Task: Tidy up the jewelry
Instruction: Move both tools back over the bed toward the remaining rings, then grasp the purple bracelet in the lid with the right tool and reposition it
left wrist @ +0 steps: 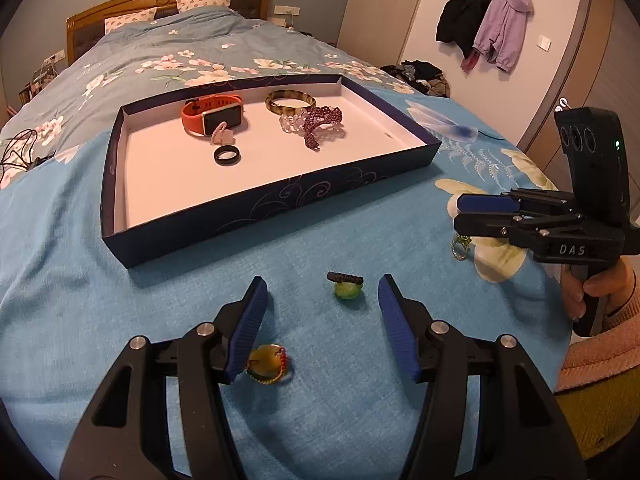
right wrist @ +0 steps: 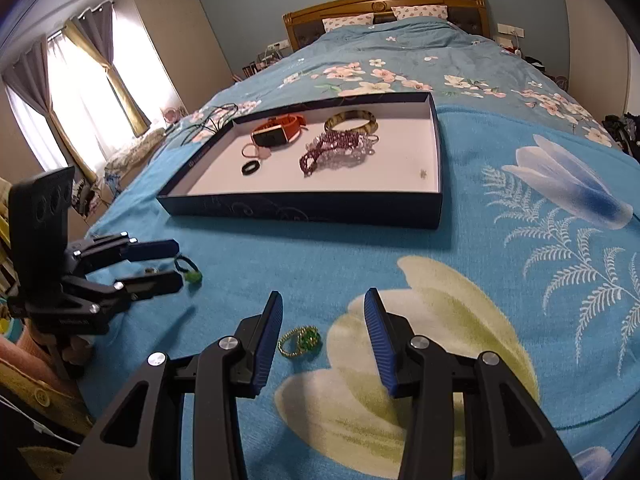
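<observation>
Both hand-held grippers hung open over the bed (left wrist: 120, 300), holding nothing. My left hand-held gripper (left wrist: 322, 300) stood with its blue pads wide apart around a green bead pendant (left wrist: 349, 290) on a dark cord, not touching it; a round amber pendant with a red-and-yellow beaded edge (left wrist: 267, 363) lay just beside its left pad. My right hand-held gripper (right wrist: 322, 318) was about half open above a gold ring with a green stone (right wrist: 301, 342) on the bedspread's pale flower. Further up the bed sat the shallow dark-blue box (left wrist: 280, 196) with its white floor — in it I saw an orange watch (left wrist: 212, 116), a black ring (left wrist: 227, 155), a mottled brown bangle (left wrist: 291, 102) and a maroon beaded bracelet (left wrist: 322, 124).
</observation>
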Tool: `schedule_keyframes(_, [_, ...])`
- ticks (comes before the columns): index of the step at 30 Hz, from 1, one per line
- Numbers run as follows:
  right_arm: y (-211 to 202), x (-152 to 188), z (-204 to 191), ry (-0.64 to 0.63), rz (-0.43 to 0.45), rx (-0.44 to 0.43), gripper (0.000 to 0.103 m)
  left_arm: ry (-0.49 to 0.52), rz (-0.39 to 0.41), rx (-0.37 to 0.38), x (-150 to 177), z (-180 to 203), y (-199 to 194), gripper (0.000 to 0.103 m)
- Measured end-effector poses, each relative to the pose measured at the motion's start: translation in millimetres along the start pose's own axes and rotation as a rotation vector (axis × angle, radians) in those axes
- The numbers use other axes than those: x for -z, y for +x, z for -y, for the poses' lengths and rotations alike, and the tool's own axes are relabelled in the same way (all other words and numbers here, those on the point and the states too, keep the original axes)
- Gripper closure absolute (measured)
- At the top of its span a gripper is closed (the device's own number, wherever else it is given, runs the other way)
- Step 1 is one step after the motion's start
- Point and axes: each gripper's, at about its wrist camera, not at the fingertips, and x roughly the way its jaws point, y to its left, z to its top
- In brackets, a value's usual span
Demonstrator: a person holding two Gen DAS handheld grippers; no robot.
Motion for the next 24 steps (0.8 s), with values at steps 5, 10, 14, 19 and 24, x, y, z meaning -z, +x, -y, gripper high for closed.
schedule_keyframes(5, [1.0,-7.9,-0.6,-0.020,0.015,-0.023,0.062,-0.016,-0.001,-0.011,-2.0,0.8,3.2,0.048])
schedule_keyframes(10, [0.6,-11.5,-2.3,-0.033,0.024,-0.049,0.064,-0.035,-0.005,-0.024,-3.2,0.1,7.0,0.049])
schedule_keyframes(14, [-4.4,-20.2,1.4,-0.022,0.040,-0.090,0.076,-0.043,-0.005,-0.024,-3.7,0.1,7.9,0.049])
schedule_keyframes(19, [-1.0,-72.6,13.2,-0.054,0.108,-0.051,0.084,-0.044,0.003,-0.031,-5.4,0.3,8.2,0.048])
schedule_keyframes(24, [48.0,-118.4,31.7,-0.066,0.047,0.023,0.093,-0.063,0.012,-0.040,-7.0,-4.9,7.8,0.049])
